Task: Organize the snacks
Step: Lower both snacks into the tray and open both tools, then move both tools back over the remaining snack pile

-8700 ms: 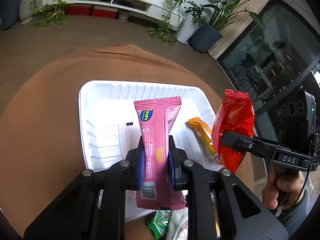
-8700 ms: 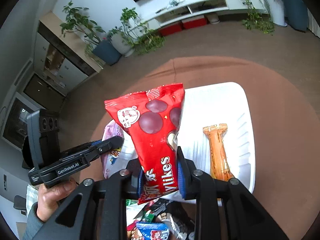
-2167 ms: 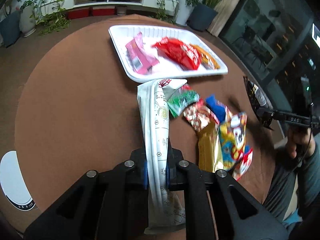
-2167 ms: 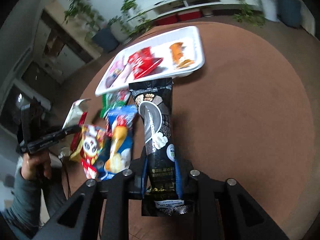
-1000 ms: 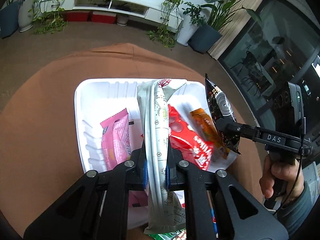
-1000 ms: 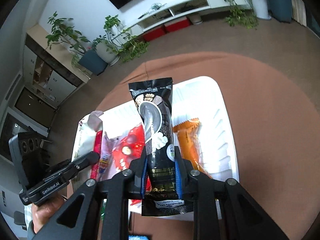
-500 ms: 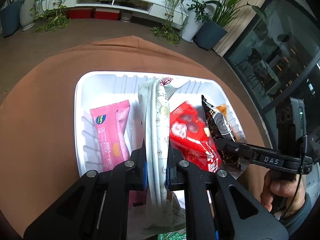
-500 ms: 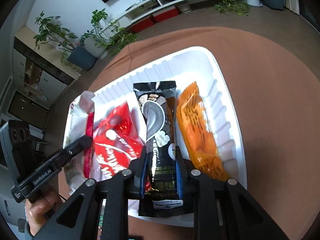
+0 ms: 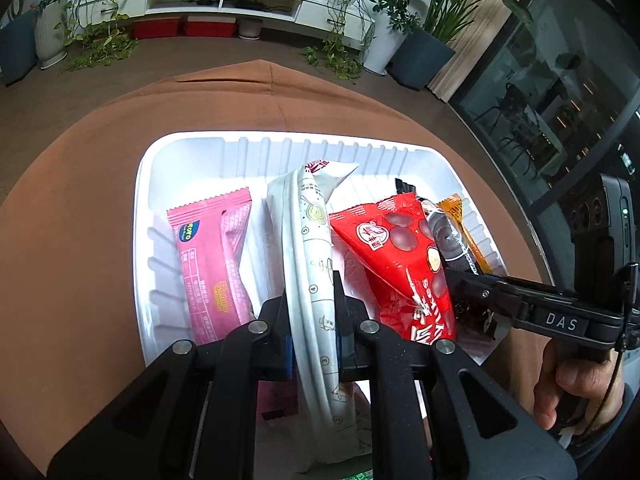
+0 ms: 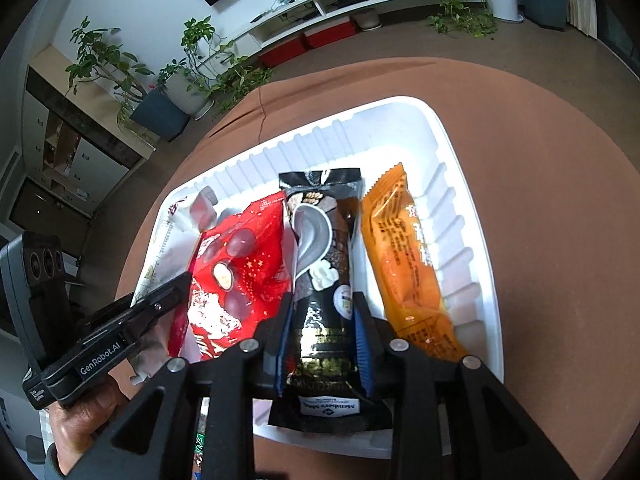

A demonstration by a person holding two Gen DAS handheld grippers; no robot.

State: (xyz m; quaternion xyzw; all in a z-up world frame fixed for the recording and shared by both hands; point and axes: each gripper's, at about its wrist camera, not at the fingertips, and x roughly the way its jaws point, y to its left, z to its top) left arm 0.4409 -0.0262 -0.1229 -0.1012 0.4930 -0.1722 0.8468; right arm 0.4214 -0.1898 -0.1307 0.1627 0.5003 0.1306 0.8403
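Note:
A white ribbed tray (image 9: 188,148) (image 10: 460,168) sits on the round brown table. In it lie a pink packet (image 9: 208,256), a red chocolate packet (image 9: 396,256) (image 10: 236,264) and an orange packet (image 9: 460,220) (image 10: 404,264). My left gripper (image 9: 312,312) is shut on a white packet (image 9: 308,248), held low over the tray between the pink and red packets. My right gripper (image 10: 322,324) is shut on a black packet (image 10: 320,248) that lies between the red and orange packets. The right gripper also shows in the left wrist view (image 9: 476,296), the left gripper in the right wrist view (image 10: 176,284).
The brown tablecloth (image 9: 80,240) runs around the tray. More loose packets peek out below the tray's near edge (image 10: 200,444). Potted plants (image 10: 168,92) and a low white shelf (image 9: 224,0) stand on the floor beyond the table.
Both grippers have come down into the tray. The black packet now lies flat between red and orange, and the white packet has sunk lower between pink and red.

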